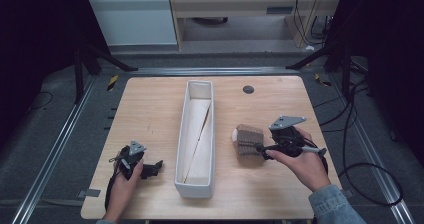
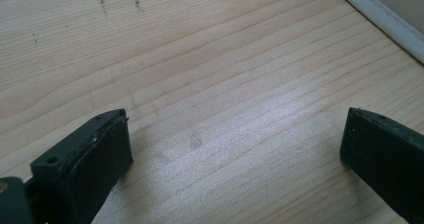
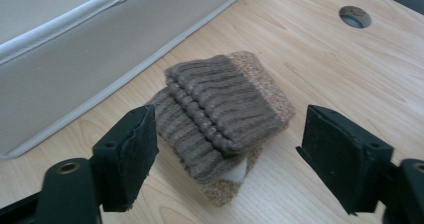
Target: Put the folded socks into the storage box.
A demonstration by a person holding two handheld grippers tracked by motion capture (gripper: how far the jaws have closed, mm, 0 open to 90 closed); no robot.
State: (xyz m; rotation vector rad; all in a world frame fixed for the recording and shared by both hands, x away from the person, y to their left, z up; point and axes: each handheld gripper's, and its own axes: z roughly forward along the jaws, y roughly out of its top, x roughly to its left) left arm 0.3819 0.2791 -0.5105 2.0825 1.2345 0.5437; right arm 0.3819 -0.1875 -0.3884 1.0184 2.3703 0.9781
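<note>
Socks [image 3: 220,114], one folded brown bundle, lie on the table [image 1: 280,184] at the box's [image 1: 196,184] three o'clock. The right gripper [image 3: 227,154], jaws spread wide and empty, frames the bundle, probably lining up a grasp. The left gripper [image 1: 150,170] rests open at the box's eight o'clock, seemingly parked. Two grippers, one box.
</note>
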